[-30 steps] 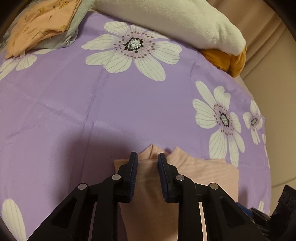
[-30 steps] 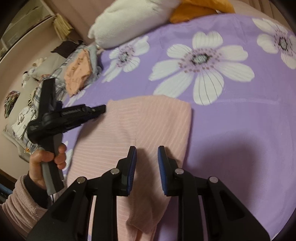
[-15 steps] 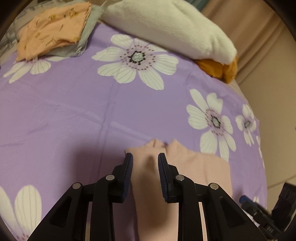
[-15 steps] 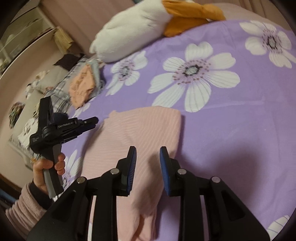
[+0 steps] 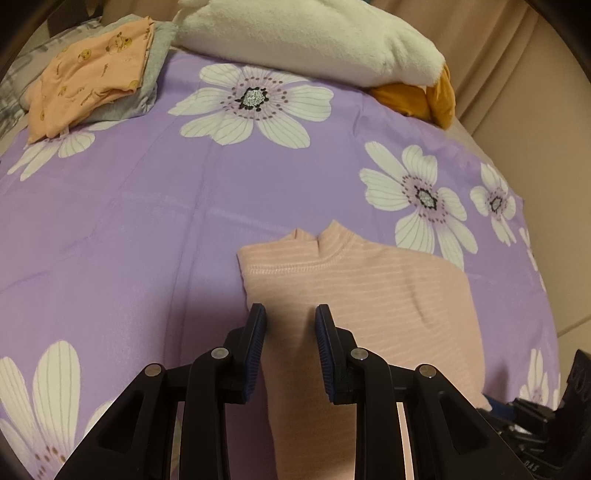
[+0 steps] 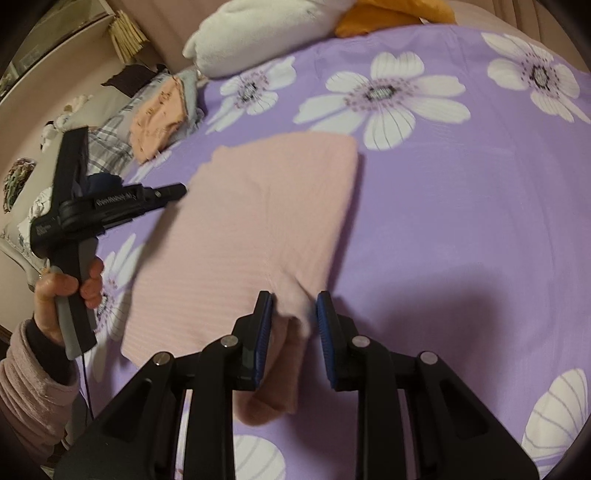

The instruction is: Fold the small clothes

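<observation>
pink top [image 5: 354, 295] lies folded on purple sheet [image 5: 147, 229], both jaws parted.

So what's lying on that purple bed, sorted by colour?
Pink: 1, the top being folded
Peach: 1, a printed garment
Grey: 1, a garment under the peach one
White: 1, a plush cushion
Orange: 1, a cloth beside the cushion
Total: 5
</observation>
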